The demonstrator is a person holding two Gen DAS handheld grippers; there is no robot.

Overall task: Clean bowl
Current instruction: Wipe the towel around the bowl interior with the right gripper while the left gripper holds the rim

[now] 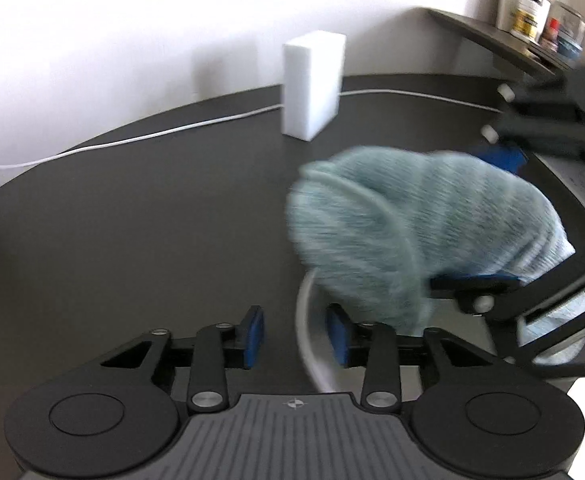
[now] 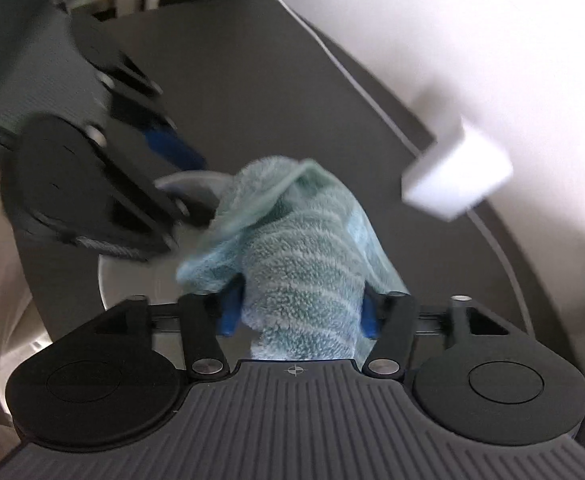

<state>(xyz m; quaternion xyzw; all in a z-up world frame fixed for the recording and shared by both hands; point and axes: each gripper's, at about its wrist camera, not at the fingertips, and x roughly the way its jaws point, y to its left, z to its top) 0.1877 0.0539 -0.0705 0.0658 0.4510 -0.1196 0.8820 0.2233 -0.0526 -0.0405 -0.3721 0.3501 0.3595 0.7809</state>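
Left wrist view: the left gripper (image 1: 294, 336) has its blue pads set astride the pale rim of the bowl (image 1: 306, 332), with a gap showing on both sides, so I cannot tell whether it pinches the rim or merely straddles it. The bowl sits low on the dark desk (image 1: 132, 220), mostly hidden by the teal towel (image 1: 412, 216). The thin, hard rim looks smooth and likely slippery, so a grip squarely across it seems safest.

Right wrist view: the right gripper (image 2: 298, 312) is clamped on the bunched towel, which is soft, light and yielding; holding it near the wad keeps it firm for rubbing. The towel presses into the grey bowl, which lies just beyond the fingers. A white block (image 2: 456, 176) stands well apart.
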